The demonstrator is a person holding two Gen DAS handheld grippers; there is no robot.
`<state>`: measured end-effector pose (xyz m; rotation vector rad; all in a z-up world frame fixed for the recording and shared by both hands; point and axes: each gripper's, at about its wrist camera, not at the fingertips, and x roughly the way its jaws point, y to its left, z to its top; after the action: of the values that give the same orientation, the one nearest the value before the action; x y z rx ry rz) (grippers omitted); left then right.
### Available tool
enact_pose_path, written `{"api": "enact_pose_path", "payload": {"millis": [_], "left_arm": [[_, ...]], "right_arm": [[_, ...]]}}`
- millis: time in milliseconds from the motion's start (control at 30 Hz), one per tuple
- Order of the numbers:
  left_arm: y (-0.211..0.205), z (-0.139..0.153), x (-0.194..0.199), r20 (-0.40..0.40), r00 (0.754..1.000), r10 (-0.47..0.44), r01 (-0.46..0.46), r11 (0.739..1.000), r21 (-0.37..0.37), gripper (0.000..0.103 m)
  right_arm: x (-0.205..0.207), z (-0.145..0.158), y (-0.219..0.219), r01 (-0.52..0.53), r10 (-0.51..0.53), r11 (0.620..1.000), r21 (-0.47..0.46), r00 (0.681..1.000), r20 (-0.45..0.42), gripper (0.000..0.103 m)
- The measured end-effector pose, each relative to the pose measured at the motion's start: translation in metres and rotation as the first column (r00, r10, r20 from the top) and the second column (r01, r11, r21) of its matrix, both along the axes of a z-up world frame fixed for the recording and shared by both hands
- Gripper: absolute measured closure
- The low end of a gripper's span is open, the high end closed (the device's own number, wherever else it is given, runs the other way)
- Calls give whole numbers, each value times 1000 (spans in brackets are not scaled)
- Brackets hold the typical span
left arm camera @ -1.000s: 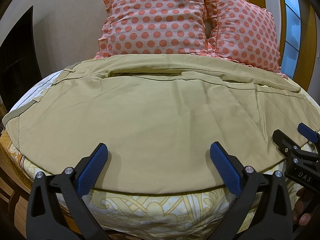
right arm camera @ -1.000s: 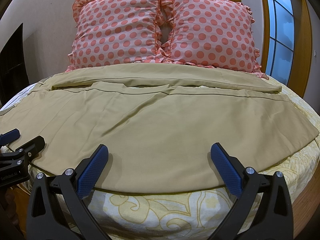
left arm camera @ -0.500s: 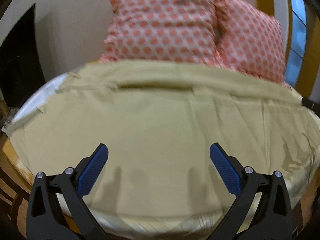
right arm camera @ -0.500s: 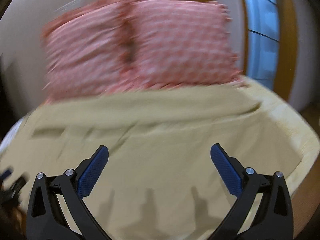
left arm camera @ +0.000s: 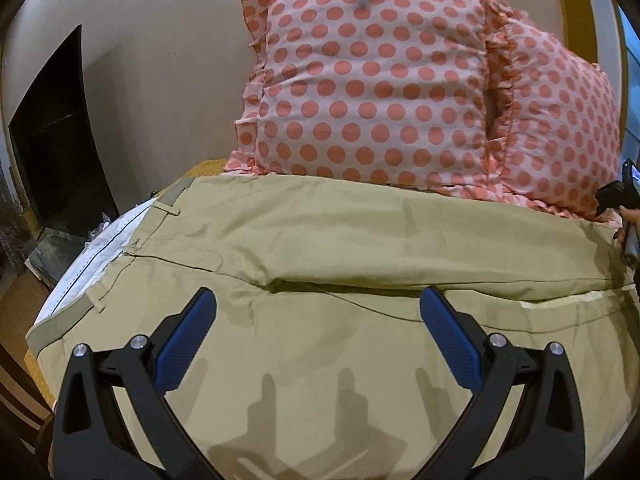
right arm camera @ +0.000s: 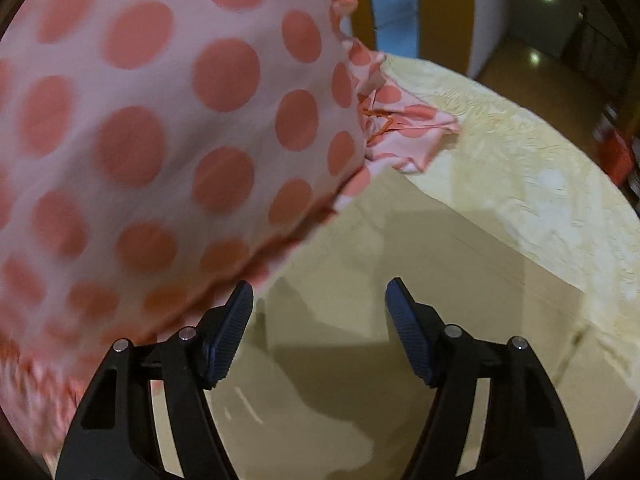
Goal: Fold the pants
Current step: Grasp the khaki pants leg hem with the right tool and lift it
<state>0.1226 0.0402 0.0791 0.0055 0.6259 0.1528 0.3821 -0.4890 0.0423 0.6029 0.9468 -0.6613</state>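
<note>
Khaki pants [left arm camera: 320,240] lie flat across the bed, waistband at the left, legs running right. My left gripper [left arm camera: 316,312] is open and empty, hovering over the near leg by the gap between the two legs. My right gripper [right arm camera: 319,300] is partly open and empty, low over the far leg's end [right arm camera: 400,280] close beside the pillow. It also shows at the right edge of the left wrist view [left arm camera: 624,196].
Two pink pillows with coral dots [left arm camera: 380,92] stand against the wall behind the pants; one fills the left of the right wrist view [right arm camera: 140,140]. A pale yellow bedspread [right arm camera: 540,168] lies under the pants. A dark cabinet [left arm camera: 56,148] stands at left.
Both grippers moved forward over the pants from the bed's near edge. The right gripper swung to the far right leg end by the pillow and its jaws narrowed.
</note>
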Motion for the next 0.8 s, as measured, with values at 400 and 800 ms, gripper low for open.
{"api": "enact_pose_path", "payload": {"millis": [400, 800], "left_arm": [[8, -12, 13, -37, 999, 8, -9, 1000, -5, 2], [40, 21, -18, 62, 998, 7, -5, 999, -36, 2]], "right_arm": [[-27, -33, -22, -10, 16, 999, -52, 993, 119, 97], [-279, 15, 5, -144, 19, 974, 175, 822, 570, 99]]}}
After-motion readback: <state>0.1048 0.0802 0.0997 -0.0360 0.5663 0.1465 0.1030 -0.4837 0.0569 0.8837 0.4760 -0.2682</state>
